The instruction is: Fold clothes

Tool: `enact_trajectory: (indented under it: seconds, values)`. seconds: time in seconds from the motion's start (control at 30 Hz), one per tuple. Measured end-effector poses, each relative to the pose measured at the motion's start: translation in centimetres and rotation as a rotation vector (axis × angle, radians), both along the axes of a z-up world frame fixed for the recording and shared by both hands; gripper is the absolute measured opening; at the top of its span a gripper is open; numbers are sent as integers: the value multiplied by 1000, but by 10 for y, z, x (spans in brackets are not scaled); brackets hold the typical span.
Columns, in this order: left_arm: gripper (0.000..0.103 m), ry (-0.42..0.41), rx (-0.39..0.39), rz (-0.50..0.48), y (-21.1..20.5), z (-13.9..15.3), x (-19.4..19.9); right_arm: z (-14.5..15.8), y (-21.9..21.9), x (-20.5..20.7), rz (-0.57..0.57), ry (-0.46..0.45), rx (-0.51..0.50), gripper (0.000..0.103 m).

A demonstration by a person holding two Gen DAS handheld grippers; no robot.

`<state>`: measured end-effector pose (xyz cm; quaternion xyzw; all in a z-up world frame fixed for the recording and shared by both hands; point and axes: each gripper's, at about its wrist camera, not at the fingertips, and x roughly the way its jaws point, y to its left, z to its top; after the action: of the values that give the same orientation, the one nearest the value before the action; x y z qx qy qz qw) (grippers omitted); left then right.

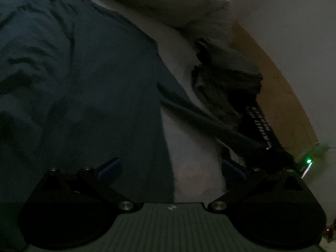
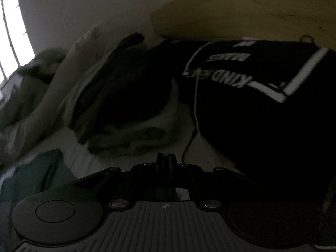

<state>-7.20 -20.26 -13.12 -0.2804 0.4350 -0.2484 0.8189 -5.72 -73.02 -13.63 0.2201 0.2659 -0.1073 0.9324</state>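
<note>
Both views very dark, right wrist view motion-blurred. Teal garment [image 1: 79, 79] runs off the frame left of the left gripper [image 1: 171, 168]; its lower part is hidden behind the gripper body. Dark folded pile [image 1: 226, 79] ahead-right of that gripper: item count unreadable. Black printed garment [image 2: 262, 109] ahead-right of the right gripper [image 2: 167, 159]: lettering smeared, only partly legible, cut off at right edge. Rumpled pale cloth [image 2: 134, 134] just ahead: edges indistinct.

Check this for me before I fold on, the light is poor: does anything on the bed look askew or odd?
Nothing damaged. The teal garment lies wrinkled, one strip trailing sideways toward the crumpled dark pile.
</note>
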Motion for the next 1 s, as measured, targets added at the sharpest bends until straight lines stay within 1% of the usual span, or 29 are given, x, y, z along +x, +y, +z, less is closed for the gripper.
enact_trajectory:
  seconds: [0.1, 0.17, 0.23, 0.33, 0.43, 0.5, 0.53, 0.57, 0.6, 0.67, 0.7, 0.73, 0.77, 0.8, 0.83, 0.87, 0.9, 0.93, 1.0]
  values:
    - [103, -42, 33, -44, -21, 4, 3, -3, -8, -5, -2, 18, 44, 5]
    - [103, -69, 39, -84, -38, 7, 5, -4, -7, -5, 22, 45, 37, 5]
    - [103, -92, 26, -127, -59, 12, 9, -1, -6, -8, 38, 59, 30, 5]
    - [103, -117, -13, -173, -83, 22, 12, 14, -6, -15, 41, 36, 86, 5]
    - [103, -122, -29, -205, -103, 25, 14, 16, -21, -14, 6, 45, 193, 5]
    - [103, -125, -26, -224, -114, 25, 15, 5, -31, -3, -23, 101, 166, 5]
    - [103, -129, -21, -232, -120, 25, 15, -2, -35, 3, -35, 132, 134, 5]
    - [103, -135, -11, -245, -127, 26, 15, -8, -37, 7, -40, 152, 105, 6]
    - [103, -143, 1, -260, -134, 27, 16, -13, -38, 10, -44, 173, 76, 9]
    - [103, -159, 24, -288, -147, 29, 17, -16, -37, 6, -55, 175, 32, 10]
    - [103, -169, 35, -300, -153, 30, 17, -17, -35, 1, -59, 168, 25, 15]
    - [103, -177, 40, -310, -158, 31, 18, -19, -32, -5, -55, 165, 14, 24]
    - [103, -185, 43, -320, -164, 32, 18, -21, -29, -10, -41, 166, -2, 31]
    - [103, -191, 44, -328, -168, 32, 18, -25, -25, -14, -13, 167, -23, 43]
    - [103, -192, 45, -336, -172, 31, 17, -30, -22, -17, 35, 166, -38, 50]
    - [103, -191, 47, -345, -176, 30, 16, -35, -19, -19, 84, 165, -52, 52]
    - [103, -191, 48, -353, -180, 29, 14, -41, -16, -20, 136, 178, -51, 55]
    - [103, -189, 51, -361, -183, 28, 12, -50, -15, -20, 184, 196, -45, 56]
    - [103, -184, 63, -379, -188, 23, 8, -63, -16, -19, 197, 205, -35, 57]
